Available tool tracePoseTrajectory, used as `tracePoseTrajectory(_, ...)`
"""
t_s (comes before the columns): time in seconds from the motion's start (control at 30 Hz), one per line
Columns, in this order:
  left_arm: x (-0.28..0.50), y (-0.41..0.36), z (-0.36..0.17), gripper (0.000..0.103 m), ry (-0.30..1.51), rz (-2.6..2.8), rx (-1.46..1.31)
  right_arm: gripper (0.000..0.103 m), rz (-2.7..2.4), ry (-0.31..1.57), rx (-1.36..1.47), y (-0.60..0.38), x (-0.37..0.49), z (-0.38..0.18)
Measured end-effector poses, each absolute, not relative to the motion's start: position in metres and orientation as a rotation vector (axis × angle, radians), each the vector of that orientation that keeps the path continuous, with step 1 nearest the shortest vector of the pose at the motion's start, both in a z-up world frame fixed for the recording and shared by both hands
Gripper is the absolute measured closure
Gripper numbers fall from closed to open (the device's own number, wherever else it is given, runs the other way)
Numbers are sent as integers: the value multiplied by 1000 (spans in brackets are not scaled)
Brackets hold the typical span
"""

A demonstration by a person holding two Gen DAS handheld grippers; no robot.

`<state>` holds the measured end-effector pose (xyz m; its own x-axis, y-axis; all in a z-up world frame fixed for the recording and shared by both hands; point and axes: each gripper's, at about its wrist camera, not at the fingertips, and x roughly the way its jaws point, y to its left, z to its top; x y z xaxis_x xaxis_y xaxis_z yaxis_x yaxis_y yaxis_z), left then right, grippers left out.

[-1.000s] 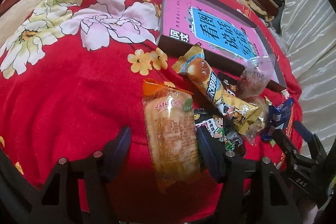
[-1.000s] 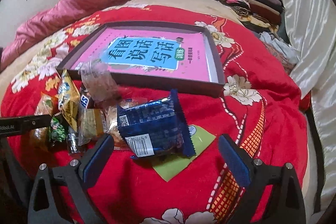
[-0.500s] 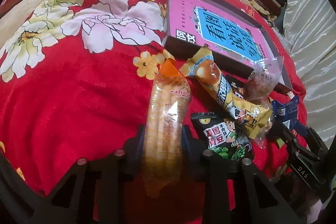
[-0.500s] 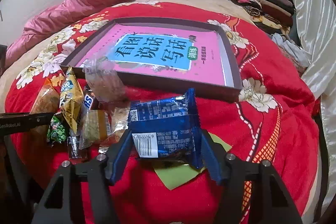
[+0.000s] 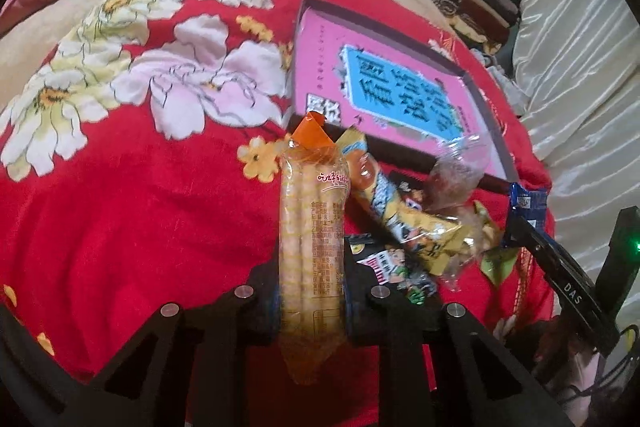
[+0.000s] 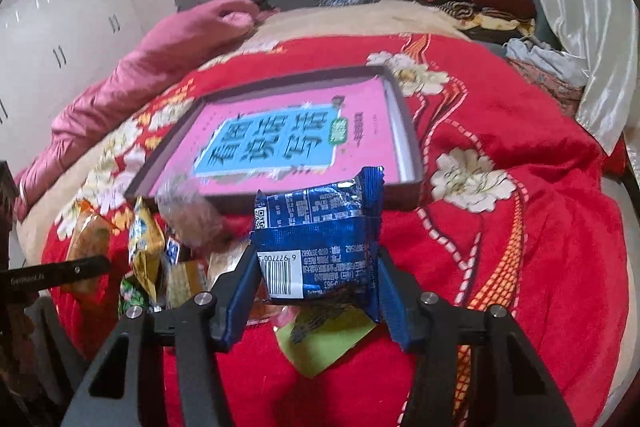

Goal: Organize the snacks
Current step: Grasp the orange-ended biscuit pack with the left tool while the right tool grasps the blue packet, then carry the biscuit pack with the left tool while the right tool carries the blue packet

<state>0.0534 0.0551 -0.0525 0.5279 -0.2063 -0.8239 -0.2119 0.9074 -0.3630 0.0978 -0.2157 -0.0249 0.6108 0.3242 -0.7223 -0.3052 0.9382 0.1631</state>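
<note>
Jaws of the left gripper (image 5: 310, 301) clamp the orange-topped biscuit pack (image 5: 312, 227); the right gripper (image 6: 318, 289) is closing on the blue packet (image 6: 320, 247). Both sit just before the shallow box (image 6: 400, 115), presumably their destination.

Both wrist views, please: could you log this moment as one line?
left gripper: shut on biscuit pack | right gripper: jaws closing on blue packet | tray: no snacks | pile: on bedspread
</note>
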Motion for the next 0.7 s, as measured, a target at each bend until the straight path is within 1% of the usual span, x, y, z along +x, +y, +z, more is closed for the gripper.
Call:
tracePoseTrajectory(0.3,52,53,-35,80,984,-26,-461,47,354,768,50,-224,99,-11)
tracePoseTrajectory(0.7,71,55,-20,80,942,-24,-447,47,381,706,71,-221,115,-1)
